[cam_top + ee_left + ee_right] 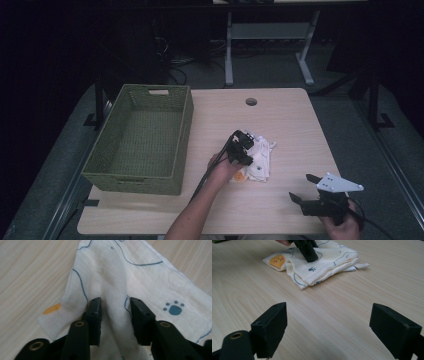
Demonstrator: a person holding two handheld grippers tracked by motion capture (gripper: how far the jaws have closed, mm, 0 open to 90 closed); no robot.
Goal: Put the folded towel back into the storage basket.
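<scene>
The left gripper [243, 146] is pressed down onto a folded white cloth [261, 156], its jaws set narrowly apart with a raised ridge of the fabric standing between them; from the left gripper view the pads [94, 315] look to be just touching that ridge, though a firm pinch is hard to confirm. The left hand [223, 167] grips it from behind, with the bare forearm coming up from the bottom edge of the high view and angled toward the middle of the table. The right gripper [306, 187] hovers low over the near right corner of the table, held in the right hand [344, 226], its jaws spread wide with nothing between them and pointed toward the cloth.

The cloth lies near the centre of the light wooden table [280, 115], printed with blue lines, a blue paw mark and an orange face patch. A green woven basket [141, 140] stands on the left part of the table, well apart from the cloth. A round cable hole [251, 102] sits near the far edge. Beyond the table the room is dark, with grey carpet and the white legs of another desk [270, 45].
</scene>
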